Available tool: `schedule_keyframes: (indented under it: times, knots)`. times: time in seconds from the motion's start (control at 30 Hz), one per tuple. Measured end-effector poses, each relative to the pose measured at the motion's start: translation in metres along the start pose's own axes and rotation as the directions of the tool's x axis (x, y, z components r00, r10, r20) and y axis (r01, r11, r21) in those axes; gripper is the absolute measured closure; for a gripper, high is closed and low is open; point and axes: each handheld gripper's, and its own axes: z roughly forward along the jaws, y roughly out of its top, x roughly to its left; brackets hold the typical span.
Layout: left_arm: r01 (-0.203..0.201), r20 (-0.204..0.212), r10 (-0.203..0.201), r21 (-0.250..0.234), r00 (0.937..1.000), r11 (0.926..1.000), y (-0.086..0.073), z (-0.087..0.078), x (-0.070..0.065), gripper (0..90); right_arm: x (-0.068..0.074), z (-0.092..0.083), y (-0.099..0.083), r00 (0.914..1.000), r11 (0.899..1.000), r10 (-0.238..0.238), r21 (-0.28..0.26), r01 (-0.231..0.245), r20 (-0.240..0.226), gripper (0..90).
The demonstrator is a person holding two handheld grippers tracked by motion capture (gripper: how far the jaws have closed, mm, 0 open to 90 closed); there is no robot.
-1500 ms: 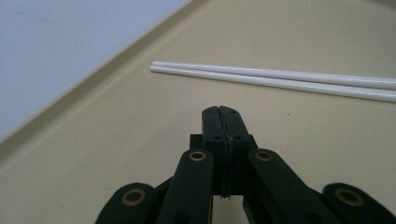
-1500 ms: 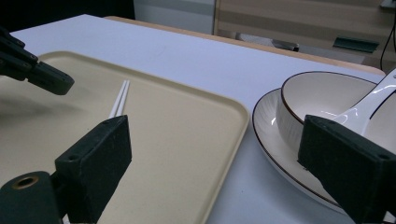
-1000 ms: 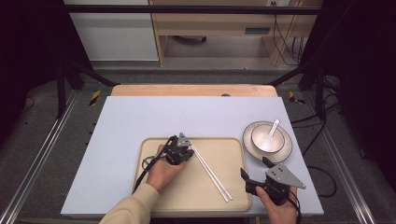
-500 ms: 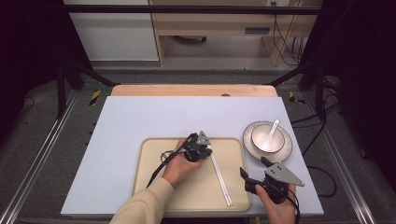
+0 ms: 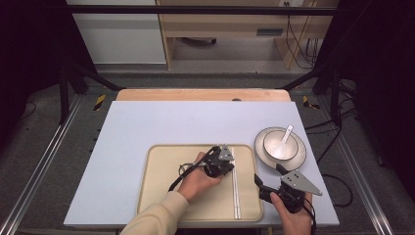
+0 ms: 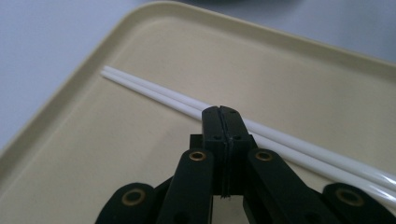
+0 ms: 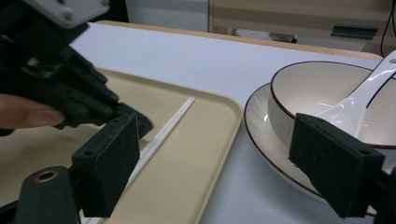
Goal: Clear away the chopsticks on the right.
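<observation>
A pair of white chopsticks (image 5: 236, 188) lies side by side on a beige tray (image 5: 161, 191), parallel to its right rim. My left gripper (image 5: 227, 164) rests low over the tray with its jaws shut and nothing between them. In the left gripper view its closed tips (image 6: 219, 116) stand right against the chopsticks (image 6: 154, 91). My right gripper (image 5: 269, 175) hovers off the tray's right edge, jaws open and empty. In the right gripper view its pads (image 7: 112, 158) frame the chopsticks (image 7: 173, 122) and the tray's corner (image 7: 201, 154).
A white bowl (image 5: 268, 142) holding a white spoon (image 5: 284, 137) stands on a plate (image 5: 259, 152) just right of the tray. The left gripper (image 7: 70, 93) looms at the left of the right gripper view. Bare grey tabletop (image 5: 195, 122) lies beyond the tray.
The left gripper has slid right across the tray, still shut. The chopsticks swung from a diagonal to lie along the tray's right side. The right gripper has stayed put.
</observation>
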Motion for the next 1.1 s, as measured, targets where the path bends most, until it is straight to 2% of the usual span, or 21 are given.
schedule_keyframes:
  times: [0.03,0.13,0.3,0.37,0.47,0.57,0.8,0.93,1.1]
  knots:
    - [-0.014,0.009,0.014,0.017,0.9999,0.9998,-0.002,-0.004,-0.003,89.6,0.0,0.0,0.0,1.0,1.0,0.0,-0.001,0.0,-0.002,15.9]
    - [-0.022,0.035,0.022,0.026,0.9992,0.9994,-0.007,-0.01,-0.015,89.6,0.001,0.0,0.0,1.0,1.0,-0.001,-0.001,0.001,0.002,16.1]
    - [-0.039,0.05,0.037,0.023,0.998,0.999,-0.009,-0.002,-0.028,89.6,0.001,0.0,0.0,1.0,1.0,-0.002,0.001,0.002,0.006,16.2]
    - [-0.017,0.053,0.017,0.001,0.9984,0.9999,-0.006,0.002,-0.029,89.6,0.001,0.0,0.0,1.0,1.0,0.001,-0.001,-0.001,0.006,16.3]
    - [-0.009,0.054,0.009,-0.008,0.9985,0.9999,-0.004,0.006,-0.028,89.6,0.0,0.0,0.0,1.0,1.0,0.0,0.002,0.0,0.007,16.3]
    - [-0.011,0.054,0.011,-0.001,0.9985,0.9999,-0.002,0.007,-0.028,89.6,0.0,0.0,0.0,1.0,1.0,0.004,0.0,-0.004,0.004,16.3]
    - [-0.007,0.045,0.008,-0.026,0.999,0.9996,0.002,0.013,-0.026,89.6,0.0,0.0,0.0,1.0,1.0,0.0,0.0,0.0,0.005,16.4]
    - [-0.019,0.039,0.02,-0.019,0.999,0.9996,0.006,0.017,-0.024,89.6,-0.001,-0.001,0.0,0.9999,1.0,0.009,-0.002,-0.009,0.011,16.6]
    - [-0.023,0.041,0.025,-0.033,0.9989,0.9992,0.009,0.021,-0.023,89.6,-0.001,-0.001,0.0,0.9998,1.0,0.011,-0.003,-0.011,0.017,17.2]
